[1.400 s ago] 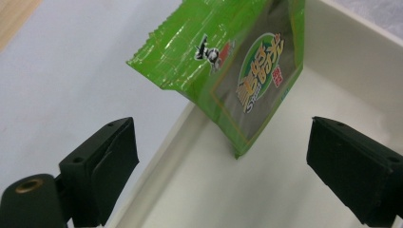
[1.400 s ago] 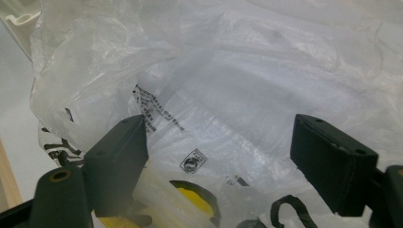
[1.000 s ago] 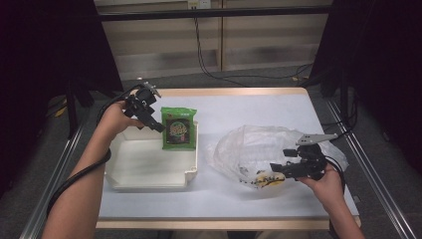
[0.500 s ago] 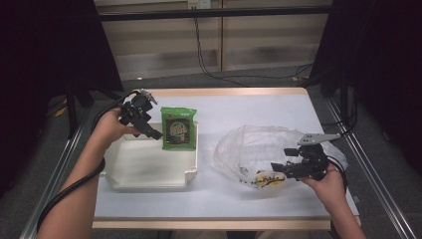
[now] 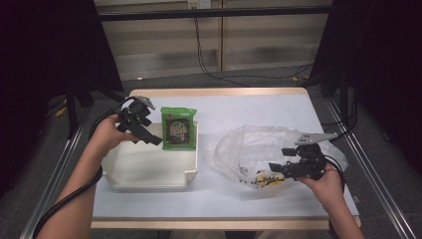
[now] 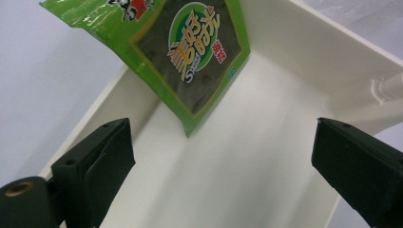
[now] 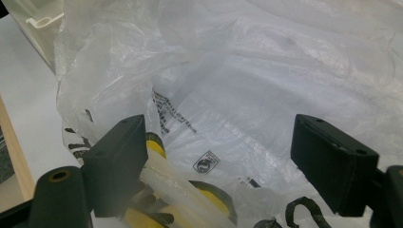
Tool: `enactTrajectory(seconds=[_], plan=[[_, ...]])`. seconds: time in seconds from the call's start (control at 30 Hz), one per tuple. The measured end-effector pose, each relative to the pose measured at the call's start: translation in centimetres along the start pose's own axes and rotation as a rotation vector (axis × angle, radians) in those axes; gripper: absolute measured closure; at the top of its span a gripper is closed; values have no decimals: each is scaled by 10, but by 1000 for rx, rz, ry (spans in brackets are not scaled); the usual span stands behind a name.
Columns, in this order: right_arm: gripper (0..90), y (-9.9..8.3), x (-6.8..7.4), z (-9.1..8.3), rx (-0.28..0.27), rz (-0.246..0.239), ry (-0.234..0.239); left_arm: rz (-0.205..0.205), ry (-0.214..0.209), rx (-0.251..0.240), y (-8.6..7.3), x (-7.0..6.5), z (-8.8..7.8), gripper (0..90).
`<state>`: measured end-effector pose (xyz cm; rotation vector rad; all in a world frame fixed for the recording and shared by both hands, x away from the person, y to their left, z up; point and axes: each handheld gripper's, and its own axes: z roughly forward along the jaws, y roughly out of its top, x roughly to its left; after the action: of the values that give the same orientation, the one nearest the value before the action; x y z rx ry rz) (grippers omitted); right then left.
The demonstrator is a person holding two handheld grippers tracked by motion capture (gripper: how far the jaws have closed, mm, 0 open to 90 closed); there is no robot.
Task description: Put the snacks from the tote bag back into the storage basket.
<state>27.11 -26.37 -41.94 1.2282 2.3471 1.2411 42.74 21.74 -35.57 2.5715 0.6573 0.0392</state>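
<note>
Green snack packet leans on tray's far rim, desk's left; left gripper released beside it; right gripper released at plastic bag.

White table — cream tray left; crumpled plastic bag right.

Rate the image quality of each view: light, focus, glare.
High view: the white table is evenly lit, the surroundings fall to black, detail is soft. Left gripper view: the green packet is sharp, with glare near its top edge; the near fingers blur. Right gripper view: the plastic bag looks hazy and washed out.
</note>
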Motion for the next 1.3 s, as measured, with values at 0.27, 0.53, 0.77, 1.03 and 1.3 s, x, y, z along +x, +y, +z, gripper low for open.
enactTrajectory(seconds=[0.27,0.53,0.77,1.03,1.3], plan=[[198,1,0,1,-3,-6,6,-7,1,-10,-6,-5,3,69],[198,3,2,3,-1,-16,16,4,-3,-25,-14,-15,6,71],[198,6,4,3,-10,-23,24,20,-9,-47,-21,-19,7,73],[198,8,6,5,-12,-30,32,-21,-18,-107,-28,-28,11,71],[198,11,8,6,-14,-40,37,-1,1,-102,-36,-31,15,69]])
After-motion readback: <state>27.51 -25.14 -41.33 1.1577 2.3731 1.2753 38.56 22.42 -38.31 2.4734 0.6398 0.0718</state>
